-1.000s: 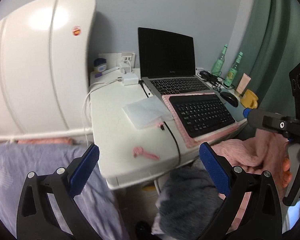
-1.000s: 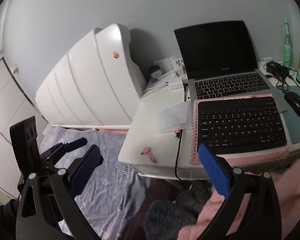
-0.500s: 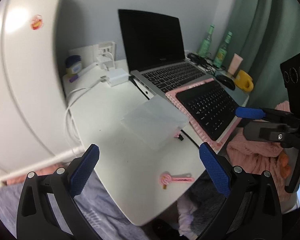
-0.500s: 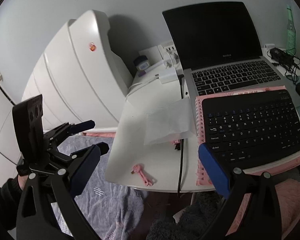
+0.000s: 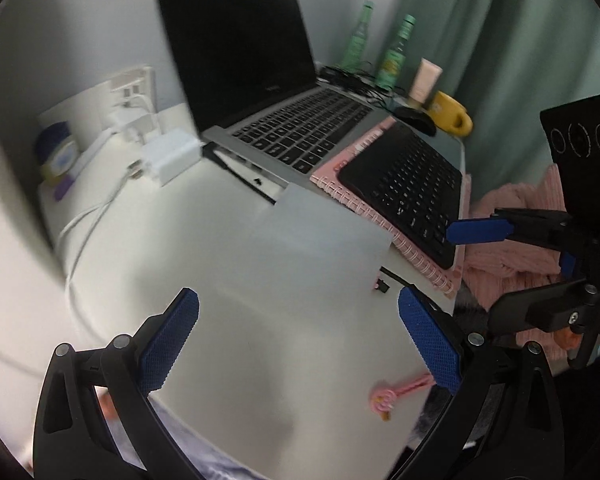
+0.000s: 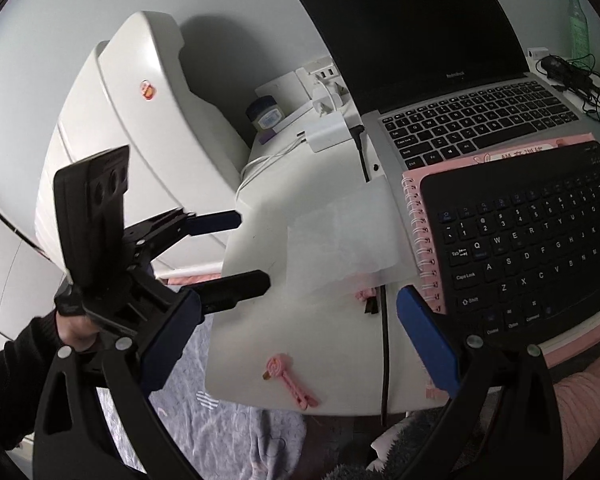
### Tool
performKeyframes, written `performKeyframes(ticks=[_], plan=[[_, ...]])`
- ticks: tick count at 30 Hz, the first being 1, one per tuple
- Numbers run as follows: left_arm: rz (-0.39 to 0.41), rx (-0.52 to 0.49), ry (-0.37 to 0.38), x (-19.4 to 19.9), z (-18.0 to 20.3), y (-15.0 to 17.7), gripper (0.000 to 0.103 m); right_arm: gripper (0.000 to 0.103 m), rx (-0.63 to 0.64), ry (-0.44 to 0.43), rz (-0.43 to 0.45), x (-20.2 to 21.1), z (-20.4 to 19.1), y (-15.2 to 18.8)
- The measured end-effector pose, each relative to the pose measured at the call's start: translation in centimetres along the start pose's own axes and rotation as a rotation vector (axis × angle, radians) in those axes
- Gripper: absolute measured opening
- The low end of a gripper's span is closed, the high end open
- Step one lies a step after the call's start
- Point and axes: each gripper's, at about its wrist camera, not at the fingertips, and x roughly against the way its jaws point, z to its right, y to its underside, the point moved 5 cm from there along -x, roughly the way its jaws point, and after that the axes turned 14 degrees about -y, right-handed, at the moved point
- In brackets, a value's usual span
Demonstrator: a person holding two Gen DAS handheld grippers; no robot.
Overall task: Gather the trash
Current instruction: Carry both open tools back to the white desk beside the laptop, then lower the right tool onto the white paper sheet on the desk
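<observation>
A flat white tissue sheet (image 5: 312,240) lies on the white desk (image 5: 228,352), left of the pink notebook; it also shows in the right wrist view (image 6: 340,248). A small pink key-shaped item (image 5: 396,396) lies near the desk's front edge, also in the right wrist view (image 6: 290,380). My left gripper (image 5: 296,340) is open and empty, over the desk just short of the tissue; it shows from the side in the right wrist view (image 6: 236,252). My right gripper (image 6: 296,336) is open and empty above the desk's front edge, and shows in the left wrist view (image 5: 480,232).
An open laptop (image 6: 460,92), a black keyboard (image 6: 540,240) on a pink notebook (image 6: 416,216), a white charger (image 6: 328,132) with cables, a small jar (image 6: 266,114), green bottles (image 5: 396,52), a mouse (image 5: 414,120) and a yellow mug (image 5: 450,114) crowd the desk. A white curved headboard (image 6: 140,128) stands left.
Both grippers have moved forward toward the desk. The left one has come in over the desk surface close to the tissue; both stay open.
</observation>
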Motion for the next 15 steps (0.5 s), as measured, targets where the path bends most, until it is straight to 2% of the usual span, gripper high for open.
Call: performKeyframes(ticks=[6,8,10,15], plan=[[-0.028,-0.073,0.129,-2.0,0.1,-0.7,0.097,0.095,-0.030,-0.007,0.017,-0.8,0.7,-0.5],[-0.034,-0.088,0.145,-2.5,0.1,-0.9,0.097,0.090,-0.037,-0.011,0.023,-1.0,0.9,-0.5],[-0.043,-0.099,0.167,-3.0,-0.1,-1.0,0.097,0.076,-0.057,-0.007,0.024,-1.2,1.3,-0.4],[-0.059,-0.109,0.208,-4.1,-0.7,-1.1,0.097,0.076,-0.112,0.012,0.038,-1.4,2.7,-0.4]])
